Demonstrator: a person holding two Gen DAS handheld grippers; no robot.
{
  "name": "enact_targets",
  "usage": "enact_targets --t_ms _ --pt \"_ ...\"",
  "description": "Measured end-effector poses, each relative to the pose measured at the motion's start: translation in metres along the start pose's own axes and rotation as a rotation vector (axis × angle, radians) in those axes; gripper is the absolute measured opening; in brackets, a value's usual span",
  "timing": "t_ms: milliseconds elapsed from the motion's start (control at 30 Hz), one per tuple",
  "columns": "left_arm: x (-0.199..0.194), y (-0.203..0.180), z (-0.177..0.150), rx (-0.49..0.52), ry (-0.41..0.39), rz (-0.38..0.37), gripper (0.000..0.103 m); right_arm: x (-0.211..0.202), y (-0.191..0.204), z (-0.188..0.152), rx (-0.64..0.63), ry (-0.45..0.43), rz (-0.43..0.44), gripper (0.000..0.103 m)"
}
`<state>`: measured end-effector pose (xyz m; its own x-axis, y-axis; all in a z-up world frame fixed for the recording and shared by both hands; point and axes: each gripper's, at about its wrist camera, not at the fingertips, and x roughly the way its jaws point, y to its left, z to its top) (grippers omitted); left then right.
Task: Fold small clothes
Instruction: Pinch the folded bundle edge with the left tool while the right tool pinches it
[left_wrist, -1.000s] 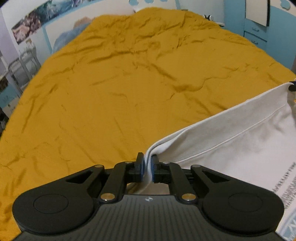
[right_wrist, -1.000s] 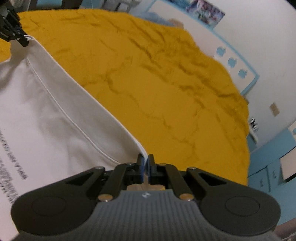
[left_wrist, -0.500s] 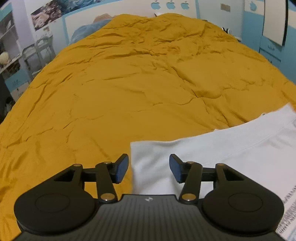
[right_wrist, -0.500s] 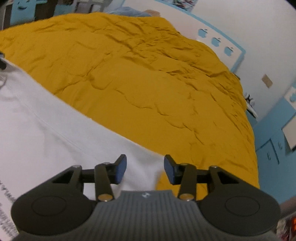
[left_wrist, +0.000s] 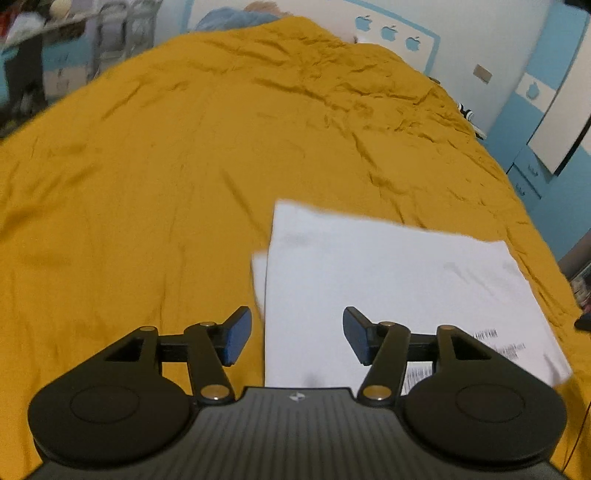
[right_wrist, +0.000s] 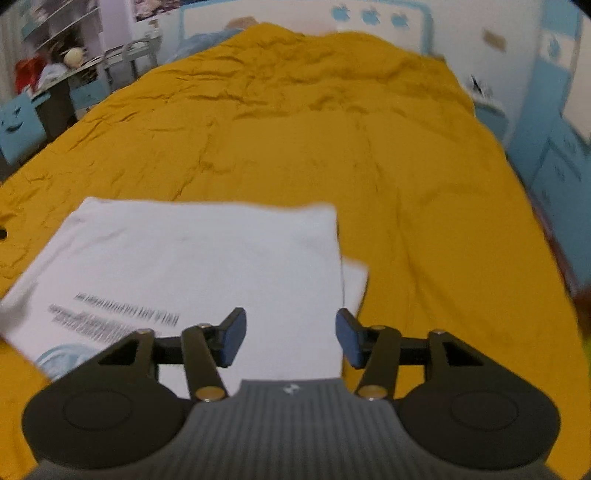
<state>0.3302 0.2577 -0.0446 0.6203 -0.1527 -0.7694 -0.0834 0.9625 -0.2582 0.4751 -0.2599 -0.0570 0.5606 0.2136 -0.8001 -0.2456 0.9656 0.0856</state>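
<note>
Both grippers are empty right now, fingers spread wide. From the left wrist view, the left gripper (left_wrist: 297, 339) hangs above the near left edge of the white shirt (left_wrist: 391, 280), which lies folded flat on the mustard-yellow bedspread (left_wrist: 166, 177). A lower layer of the shirt peeks out along its left edge, and some blurry black print sits near its near right corner. Beyond the shirt, at the far end of the bedspread, there's a white headboard with blue apple shapes (left_wrist: 388, 33). From the right wrist view, the right gripper (right_wrist: 291, 338) sits over the shirt's (right_wrist: 207, 258) near right edge, blue pads wide apart. The black print and a pale blue graphic (right_wrist: 62, 356) sit at its near left, and a layer sticks out past its right edge.
</note>
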Motion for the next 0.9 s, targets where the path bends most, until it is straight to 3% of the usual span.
enact_targets --t_ms 67,233,300,400,467,567,600,633,733,900 --pt "0.001 0.010 -0.022 -0.059 0.023 -0.007 0.067 -0.005 -0.009 -0.025 0.090 0.014 0.035 0.055" --pt "0.013 0.040 -0.069 -0.244 0.059 -0.068 0.066 -0.005 -0.048 -0.086 0.373 0.025 0.015 0.066" --pt "0.020 0.051 -0.084 -0.333 0.069 -0.108 0.062 -0.002 -0.065 -0.108 0.519 0.019 0.069 0.065" --pt "0.021 0.061 -0.097 -0.419 0.029 -0.150 0.053 0.006 -0.078 -0.130 0.663 0.007 0.156 0.057" --pt "0.022 0.063 -0.102 -0.457 0.017 -0.164 0.037 0.011 -0.080 -0.139 0.717 -0.011 0.176 0.050" --pt "0.023 0.057 -0.102 -0.469 0.000 -0.147 0.021 0.021 -0.083 -0.149 0.808 -0.042 0.236 0.028" --pt "0.022 0.054 -0.103 -0.469 -0.009 -0.143 0.018 0.024 -0.084 -0.150 0.828 -0.046 0.244 0.015" --pt "0.021 0.052 -0.101 -0.468 -0.018 -0.137 0.017 0.023 -0.081 -0.149 0.810 -0.051 0.239 0.011" --pt "0.011 0.041 -0.092 -0.425 -0.037 -0.101 0.015 0.012 -0.070 -0.135 0.714 -0.074 0.200 0.004" --pt "-0.017 0.022 -0.059 -0.363 -0.050 -0.089 0.014 -0.024 -0.066 -0.108 0.690 -0.110 0.214 0.002"
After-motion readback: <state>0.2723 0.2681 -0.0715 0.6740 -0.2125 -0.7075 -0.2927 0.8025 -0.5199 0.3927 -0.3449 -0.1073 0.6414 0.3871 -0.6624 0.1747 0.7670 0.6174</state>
